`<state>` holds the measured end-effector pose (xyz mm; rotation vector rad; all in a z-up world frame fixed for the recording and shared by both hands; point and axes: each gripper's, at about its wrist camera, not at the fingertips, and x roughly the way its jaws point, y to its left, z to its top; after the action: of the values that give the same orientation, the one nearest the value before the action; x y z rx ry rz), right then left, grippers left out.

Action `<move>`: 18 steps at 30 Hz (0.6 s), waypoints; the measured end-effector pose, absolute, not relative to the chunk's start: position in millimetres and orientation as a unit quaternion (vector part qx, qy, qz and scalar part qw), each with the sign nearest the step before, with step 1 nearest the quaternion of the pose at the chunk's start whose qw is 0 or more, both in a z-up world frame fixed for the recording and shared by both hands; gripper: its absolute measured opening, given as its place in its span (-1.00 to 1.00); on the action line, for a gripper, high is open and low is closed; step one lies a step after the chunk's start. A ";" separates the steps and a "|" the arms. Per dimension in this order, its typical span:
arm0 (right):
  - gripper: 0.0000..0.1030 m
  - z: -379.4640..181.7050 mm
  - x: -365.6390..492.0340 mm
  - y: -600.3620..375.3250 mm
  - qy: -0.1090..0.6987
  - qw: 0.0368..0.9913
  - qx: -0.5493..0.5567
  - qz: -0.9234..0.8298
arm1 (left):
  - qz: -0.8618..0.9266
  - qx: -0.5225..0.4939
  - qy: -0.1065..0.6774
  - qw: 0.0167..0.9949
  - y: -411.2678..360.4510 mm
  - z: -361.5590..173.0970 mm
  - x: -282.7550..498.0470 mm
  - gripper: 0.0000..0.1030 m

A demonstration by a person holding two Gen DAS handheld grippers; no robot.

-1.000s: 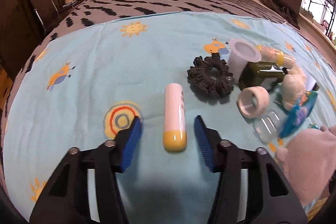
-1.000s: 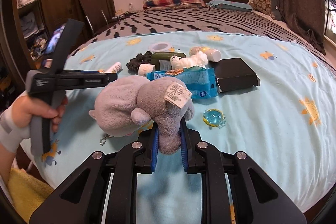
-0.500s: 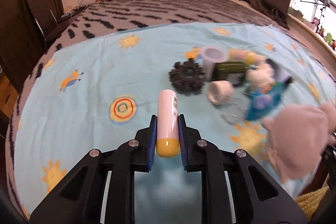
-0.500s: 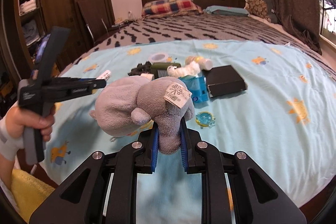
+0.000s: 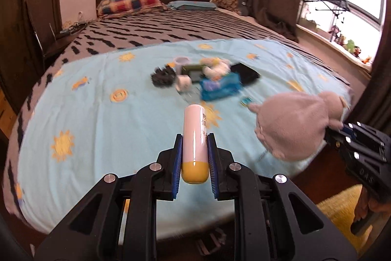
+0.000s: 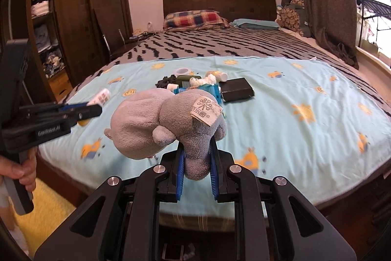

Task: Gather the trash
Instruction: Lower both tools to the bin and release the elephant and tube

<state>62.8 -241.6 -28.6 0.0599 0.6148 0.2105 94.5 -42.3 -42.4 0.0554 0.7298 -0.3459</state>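
Note:
A white tube with a yellow cap sits between the blue pads of my left gripper, which is shut on it and holds it off the bed. From the right wrist view the same tube pokes out of the left gripper at the left. My right gripper is shut on a grey plush toy with a cloth tag; the left wrist view shows that plush toy at the right. A pile of small items lies on the light blue sheet.
The pile holds a black scrunchie, a tape roll, a blue packet, a black box and a green case. A wardrobe stands left of the bed. A yellow mat lies on the floor.
My left gripper closed on the white tube and lifted it back from the bed. The right gripper drew back with the plush toy, and the pile now looks farther away.

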 end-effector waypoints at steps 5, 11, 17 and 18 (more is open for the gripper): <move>-0.63 -38.3 34.7 -245.2 0.319 0.941 0.030 0.111 | -0.184 0.027 0.364 0.913 -49.0 -61.3 52.5 -0.64; -0.63 -66.9 5.6 -249.2 0.356 0.927 0.037 0.107 | -0.190 0.019 0.391 0.900 -47.2 -92.1 23.1 -0.64; -0.63 -119.1 -4.2 -243.2 0.425 0.899 0.041 0.098 | -0.191 0.015 0.443 0.876 -48.8 -138.9 9.3 -0.64; -0.63 -126.2 -4.6 -241.7 0.433 0.895 0.040 0.097 | -0.190 0.015 0.452 0.871 -49.2 -147.9 8.6 -0.64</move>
<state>-4.6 -241.7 -126.2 0.0835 0.8983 0.2019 8.6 -49.2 -147.9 0.0308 0.9445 -0.3980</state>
